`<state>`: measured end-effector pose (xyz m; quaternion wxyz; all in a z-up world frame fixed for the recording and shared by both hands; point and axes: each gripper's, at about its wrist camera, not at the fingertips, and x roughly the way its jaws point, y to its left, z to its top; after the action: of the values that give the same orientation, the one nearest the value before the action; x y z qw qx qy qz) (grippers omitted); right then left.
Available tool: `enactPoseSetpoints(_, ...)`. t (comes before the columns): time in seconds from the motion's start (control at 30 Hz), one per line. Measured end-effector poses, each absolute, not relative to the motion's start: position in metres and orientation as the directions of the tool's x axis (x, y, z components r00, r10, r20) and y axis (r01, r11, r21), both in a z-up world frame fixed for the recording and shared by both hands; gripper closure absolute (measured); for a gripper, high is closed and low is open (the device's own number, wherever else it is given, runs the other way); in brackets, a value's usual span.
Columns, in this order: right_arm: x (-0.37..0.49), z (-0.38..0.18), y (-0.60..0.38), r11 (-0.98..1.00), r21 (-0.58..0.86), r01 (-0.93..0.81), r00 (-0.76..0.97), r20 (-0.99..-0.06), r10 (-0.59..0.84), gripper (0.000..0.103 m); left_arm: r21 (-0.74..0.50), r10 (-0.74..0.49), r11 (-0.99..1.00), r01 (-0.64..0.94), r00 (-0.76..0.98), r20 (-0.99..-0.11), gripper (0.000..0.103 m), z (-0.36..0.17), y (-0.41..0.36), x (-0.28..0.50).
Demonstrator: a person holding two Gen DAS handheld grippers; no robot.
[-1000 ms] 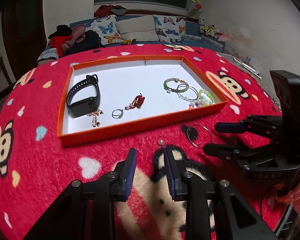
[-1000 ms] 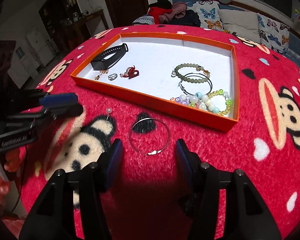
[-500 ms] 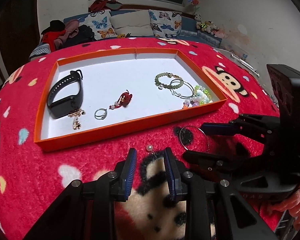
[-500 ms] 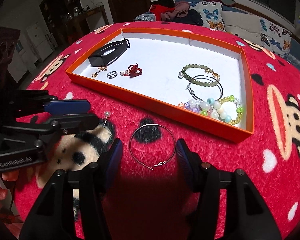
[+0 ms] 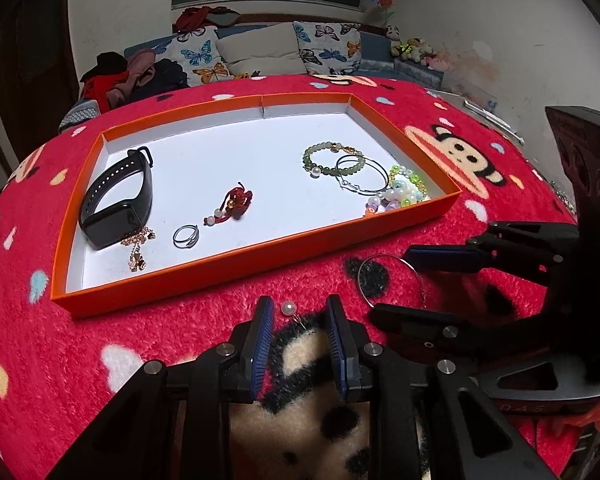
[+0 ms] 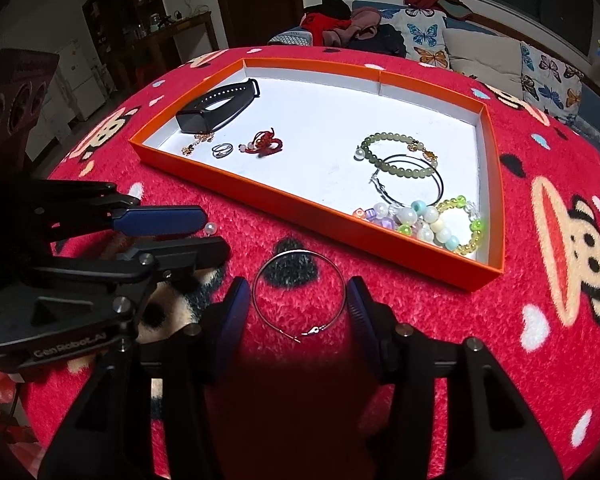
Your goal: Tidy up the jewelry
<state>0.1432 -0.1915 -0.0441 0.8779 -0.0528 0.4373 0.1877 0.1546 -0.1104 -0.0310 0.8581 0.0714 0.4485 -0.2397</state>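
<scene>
Counter covered by a red plush blanket (image 5: 188, 332) with cartoon monkey faces. Sofa with butterfly cushions (image 5: 204, 54) behind, under a window.

Orange tray (image 5: 220, 268), white inside: black watch band, ring and red knot at one end, bead bracelets at the other.

Hoop earring (image 6: 300, 294) flat on the blanket before the tray, clasp toward the right gripper (image 6: 296, 300); fingers apart, just closing, flanking the hoop without touching.

Pearl stud (image 5: 288, 309) between the left gripper (image 5: 298, 320) fingers, narrow gap, untouched; pin slants toward the camera.
</scene>
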Motion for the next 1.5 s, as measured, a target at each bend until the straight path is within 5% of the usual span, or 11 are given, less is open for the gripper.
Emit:
enactPoseSetpoints(0.27, 0.141, -0.043, -0.192, 0.922, 0.096, -0.376, 0.544, -0.782, 0.303, 0.049, -0.025, -0.299, 0.882, 0.471, 0.517, -0.802, 0.095, -0.034, -0.115, 0.154)
enactPoseSetpoints(0.5, 0.140, -0.045, -0.187, 0.921, 0.075, -0.383, 0.546, -0.786, 0.291, 0.044, -0.053, -0.314, 0.888, 0.457, 0.519, -0.795, 0.096, -0.029, -0.106, 0.155)
enactPoseSetpoints(0.63, 0.139, -0.044, -0.184, 0.918, 0.059, -0.391, 0.548, -0.787, 0.284, 0.053, -0.083, -0.341, 0.888, 0.452, 0.526, -0.779, 0.096, -0.018, -0.097, 0.154)
enactPoseSetpoints(1.07, 0.145, -0.004, -0.193, 0.918, 0.094, -0.386, 0.609, -0.721, 0.330, 0.053, -0.082, -0.357, 0.894, 0.440, 0.592, -0.723, 0.096, 0.027, -0.072, 0.184)
enactPoseSetpoints(1.5, 0.206, -0.015, -0.180, 0.920, 0.129, -0.369, 0.588, -0.735, 0.338, 0.053, -0.082, -0.333, 0.897, 0.433, 0.544, -0.770, 0.095, -0.005, -0.075, 0.256)
